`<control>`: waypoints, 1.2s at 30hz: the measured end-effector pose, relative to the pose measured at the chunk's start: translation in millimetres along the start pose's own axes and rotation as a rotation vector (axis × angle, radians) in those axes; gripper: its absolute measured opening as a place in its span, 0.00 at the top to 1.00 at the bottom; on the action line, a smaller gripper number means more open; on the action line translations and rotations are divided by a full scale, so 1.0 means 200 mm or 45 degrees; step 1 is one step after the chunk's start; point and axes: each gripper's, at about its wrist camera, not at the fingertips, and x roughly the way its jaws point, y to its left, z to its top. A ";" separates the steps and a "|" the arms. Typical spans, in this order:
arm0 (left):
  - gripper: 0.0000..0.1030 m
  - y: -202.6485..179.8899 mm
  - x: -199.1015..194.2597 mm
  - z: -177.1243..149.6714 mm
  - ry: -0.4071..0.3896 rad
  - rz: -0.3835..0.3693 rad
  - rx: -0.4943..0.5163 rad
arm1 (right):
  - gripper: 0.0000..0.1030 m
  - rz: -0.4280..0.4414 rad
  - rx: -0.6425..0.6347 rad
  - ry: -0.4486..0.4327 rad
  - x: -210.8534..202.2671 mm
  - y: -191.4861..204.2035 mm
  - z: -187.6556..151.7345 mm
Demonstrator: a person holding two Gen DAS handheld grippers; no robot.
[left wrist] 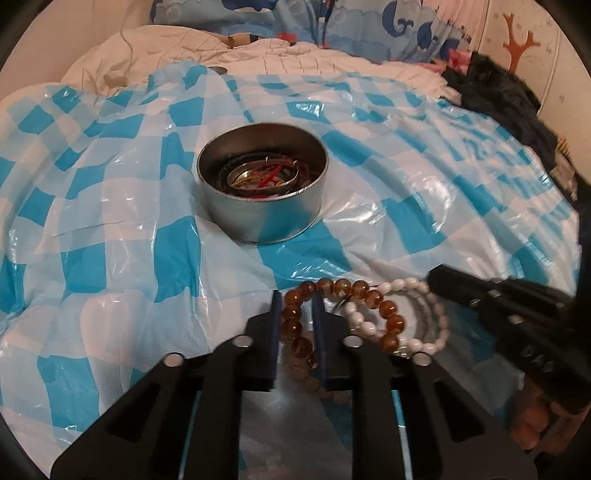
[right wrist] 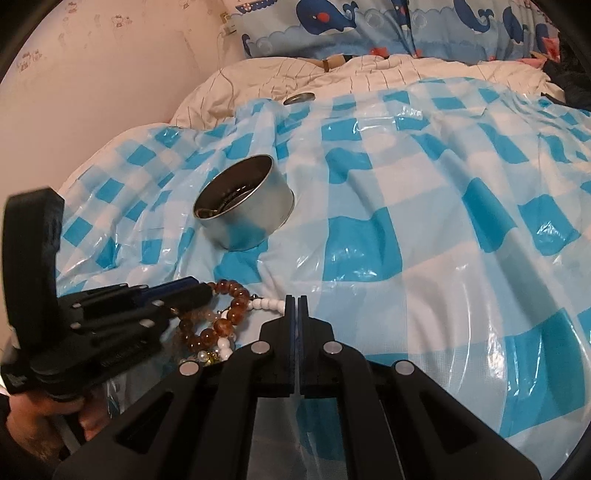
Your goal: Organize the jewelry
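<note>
A brown bead bracelet (left wrist: 369, 291) (right wrist: 236, 295) lies tangled with a white bead bracelet (left wrist: 399, 284) (right wrist: 266, 304) on the checked sheet at the near edge. My left gripper (left wrist: 296, 297) (right wrist: 199, 290) is shut on the brown strand, whose beads run down between its blue pads. My right gripper (right wrist: 297, 297) (left wrist: 434, 277) is shut, with its tip against the end of the white beads. Whether it pinches anything I cannot tell. Beyond them stands a round metal tin (left wrist: 262, 218) (right wrist: 251, 221) holding several bracelets and red cords (left wrist: 266, 177).
A blue and white checked plastic sheet (right wrist: 424, 221) covers the bed. Behind it are a white quilt (right wrist: 332, 81), whale-print pillows (right wrist: 332, 22) and a round lid (right wrist: 299, 98). A black furry item (left wrist: 498, 96) lies at the far right. A hand (right wrist: 40, 417) holds the left gripper.
</note>
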 end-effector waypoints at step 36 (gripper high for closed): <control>0.90 0.06 -0.12 0.06 -0.102 -0.082 -0.064 | 0.92 0.004 -0.080 -0.200 -0.15 0.07 0.04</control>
